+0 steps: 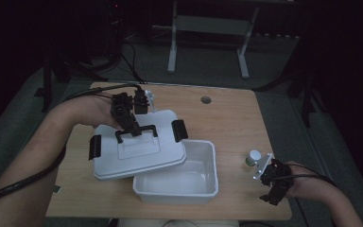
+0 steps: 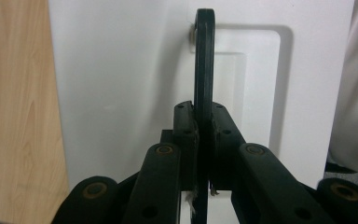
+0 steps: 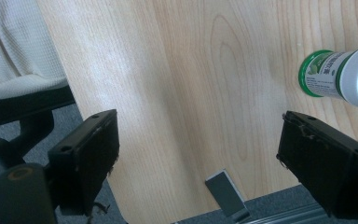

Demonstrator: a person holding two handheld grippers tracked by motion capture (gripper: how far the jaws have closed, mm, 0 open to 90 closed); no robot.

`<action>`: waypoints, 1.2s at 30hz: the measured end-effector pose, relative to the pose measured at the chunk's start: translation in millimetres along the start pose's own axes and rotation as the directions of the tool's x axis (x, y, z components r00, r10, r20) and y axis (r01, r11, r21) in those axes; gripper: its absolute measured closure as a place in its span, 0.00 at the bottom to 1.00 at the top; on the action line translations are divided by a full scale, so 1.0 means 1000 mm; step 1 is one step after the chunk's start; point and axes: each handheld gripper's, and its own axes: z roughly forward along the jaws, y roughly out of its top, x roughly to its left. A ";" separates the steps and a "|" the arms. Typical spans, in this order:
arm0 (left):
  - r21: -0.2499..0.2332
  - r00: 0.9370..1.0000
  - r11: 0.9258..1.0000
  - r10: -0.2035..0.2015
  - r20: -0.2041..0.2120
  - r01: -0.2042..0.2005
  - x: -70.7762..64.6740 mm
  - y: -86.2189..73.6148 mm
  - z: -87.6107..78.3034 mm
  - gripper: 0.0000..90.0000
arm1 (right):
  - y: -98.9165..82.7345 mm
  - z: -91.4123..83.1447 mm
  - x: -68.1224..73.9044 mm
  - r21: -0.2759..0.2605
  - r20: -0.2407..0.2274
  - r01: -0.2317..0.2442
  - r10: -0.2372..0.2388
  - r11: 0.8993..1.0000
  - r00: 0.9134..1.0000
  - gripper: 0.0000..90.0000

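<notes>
Already my left gripper (image 1: 131,128) has its jaws clamped on the black carry handle (image 2: 203,70) of the white lid (image 1: 137,146), which is off its seat and sits tilted over the far left corner of the open white storage box (image 1: 203,187). What's left, I judge, is carrying it clear and setting it down. My right gripper (image 3: 198,154) rests near the right table edge (image 1: 236,208), jaws wide apart and empty, the small green-labelled bottle (image 3: 340,74) just beyond them.

looks like a dim lab or recording room: a small wooden table (image 1: 227,113) on grey carpet (image 1: 283,90). black cables (image 1: 123,56) trail over the floor past a white metal stand (image 1: 208,42).
</notes>
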 end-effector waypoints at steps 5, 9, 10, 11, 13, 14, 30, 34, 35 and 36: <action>-0.004 0.998 0.998 -0.061 -0.010 0.061 0.008 -0.025 -0.004 0.93 | 0.001 0.001 0.000 0.002 -0.002 -0.002 0.002 1.000 1.000 0.14; -0.008 0.994 0.994 -0.109 -0.017 0.109 0.012 -0.044 -0.006 0.93 | 0.002 0.002 0.000 0.005 -0.006 0.005 -0.005 1.000 1.000 0.14; -0.008 0.994 0.994 -0.109 -0.017 0.109 0.012 -0.044 -0.006 0.93 | 0.002 0.002 0.000 0.005 -0.006 0.005 -0.005 1.000 1.000 0.14; -0.019 0.990 0.990 -0.139 -0.017 0.139 0.015 -0.055 -0.008 0.93 | 0.003 0.002 0.000 0.004 -0.004 0.008 -0.008 1.000 1.000 0.14; -0.021 0.988 0.988 -0.154 -0.018 0.153 0.016 -0.060 -0.008 0.93 | 0.004 0.002 0.000 0.004 -0.004 0.009 -0.009 1.000 1.000 0.14; -0.026 0.986 0.986 -0.166 -0.022 0.166 0.018 -0.066 -0.009 0.93 | 0.004 0.002 0.000 0.004 -0.004 0.009 -0.009 1.000 1.000 0.14; -0.029 0.932 0.933 -0.360 -0.034 0.360 0.038 -0.143 0.015 0.93 | 0.006 0.001 0.000 -0.007 0.004 0.014 -0.014 1.000 1.000 0.14; -0.019 0.927 0.928 -0.373 -0.027 0.373 0.042 -0.152 0.029 0.93 | 0.004 0.002 0.000 -0.013 0.003 0.006 -0.006 1.000 1.000 0.14; -0.021 0.925 0.925 -0.380 -0.024 0.379 0.043 -0.153 0.033 0.93 | 0.004 0.002 0.000 -0.013 0.004 0.006 -0.006 1.000 1.000 0.14; -0.021 0.925 0.925 -0.380 -0.024 0.379 0.043 -0.153 0.033 0.93 | 0.003 0.002 0.000 -0.015 0.005 0.005 -0.005 1.000 1.000 0.14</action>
